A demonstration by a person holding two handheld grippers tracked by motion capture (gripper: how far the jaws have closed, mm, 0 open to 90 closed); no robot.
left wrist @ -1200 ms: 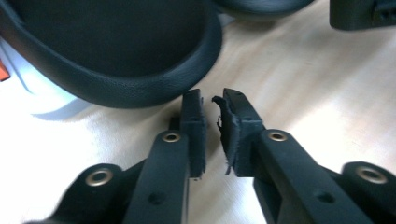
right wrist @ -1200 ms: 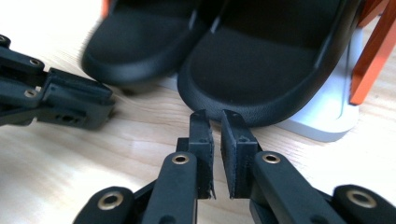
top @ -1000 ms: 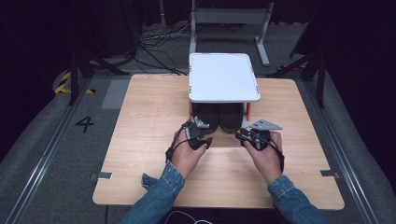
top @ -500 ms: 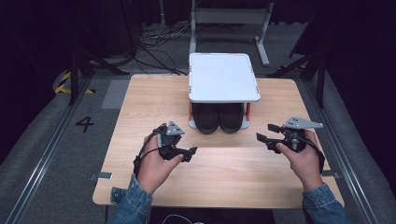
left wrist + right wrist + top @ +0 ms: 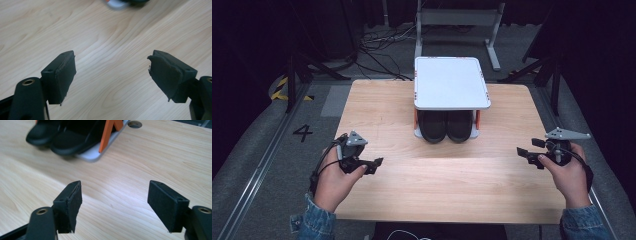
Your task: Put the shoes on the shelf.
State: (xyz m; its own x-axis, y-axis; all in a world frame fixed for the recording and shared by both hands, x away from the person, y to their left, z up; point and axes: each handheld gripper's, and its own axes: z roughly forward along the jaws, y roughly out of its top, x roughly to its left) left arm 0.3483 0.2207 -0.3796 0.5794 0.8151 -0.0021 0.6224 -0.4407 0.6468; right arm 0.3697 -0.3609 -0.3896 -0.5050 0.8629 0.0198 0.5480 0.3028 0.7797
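Shoes, a black pair, sit side by side on the lower level of a small white rack at the far middle of the wooden tabletop, toes pointing toward me. The rack's flat white top covers most of them, and orange uprights hold that top above a pale base plate.

My left claw hangs over the near left part of the tabletop, well apart from the rack, gripped in my left hand. In the left gripper view its jaws stand wide apart with nothing but bare wood between them.

My right claw is out near the right edge, held in my right hand, also well away from the rack. Its jaws are spread wide too and hold nothing; in the right gripper view the shoe toes and one orange upright lie beyond them, up and to the left, slightly blurred.

Denim sleeves cover both my forearms.
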